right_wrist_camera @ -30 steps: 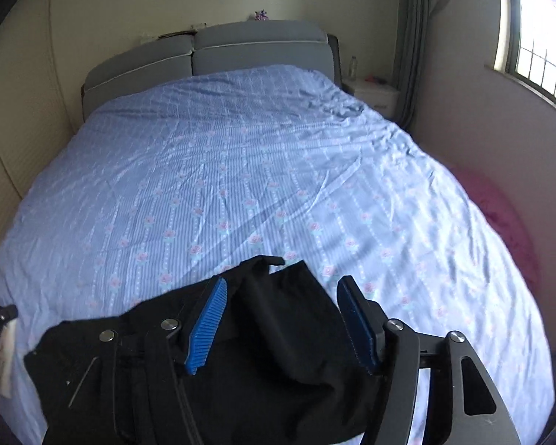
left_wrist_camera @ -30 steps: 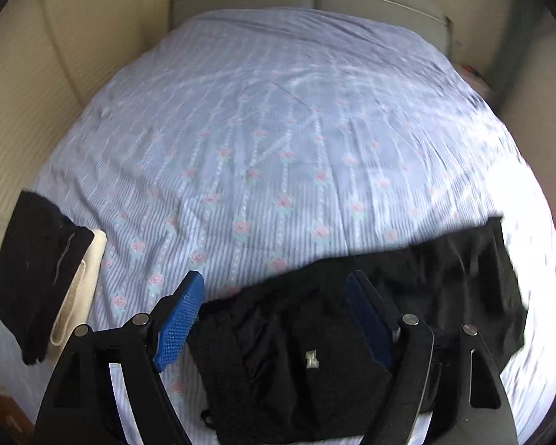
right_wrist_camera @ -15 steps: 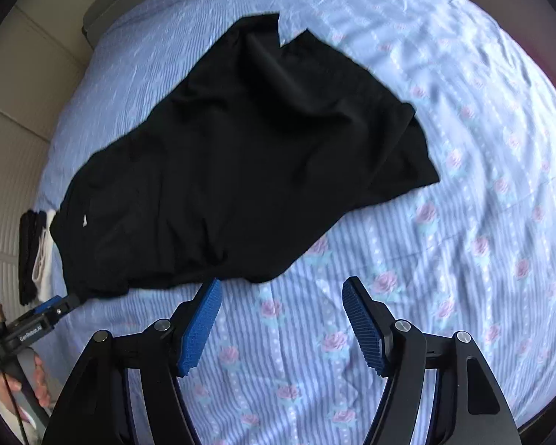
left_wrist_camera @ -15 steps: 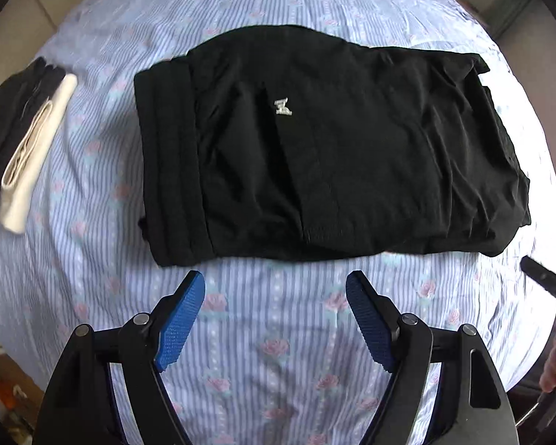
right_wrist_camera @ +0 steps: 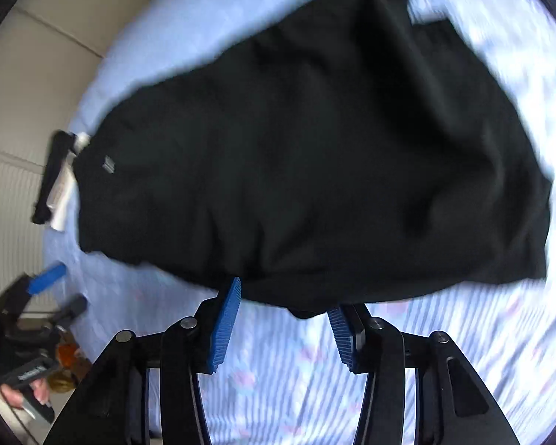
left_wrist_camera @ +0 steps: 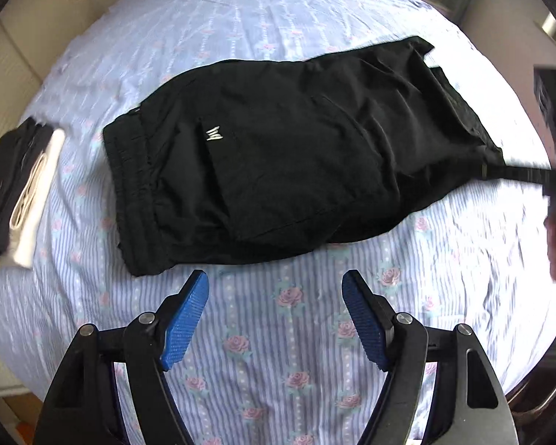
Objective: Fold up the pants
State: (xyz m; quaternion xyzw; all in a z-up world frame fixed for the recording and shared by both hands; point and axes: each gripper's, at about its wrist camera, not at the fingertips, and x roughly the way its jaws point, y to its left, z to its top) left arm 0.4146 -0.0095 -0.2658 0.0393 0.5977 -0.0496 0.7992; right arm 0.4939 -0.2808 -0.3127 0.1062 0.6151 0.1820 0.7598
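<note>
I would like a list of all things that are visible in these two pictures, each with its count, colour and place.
pants: one, black with a small white logo, spread flat across the bed.
folded clothes: one small stack, black and cream, at the bed's left edge beside the waistband.
bed sheet: one, light blue stripes with pink roses, under everything.
left gripper: one, black with blue fingers, closing over bare sheet near the waistband, nothing between.
right gripper: one, black with blue fingers, closing at the pants' near edge.
</note>
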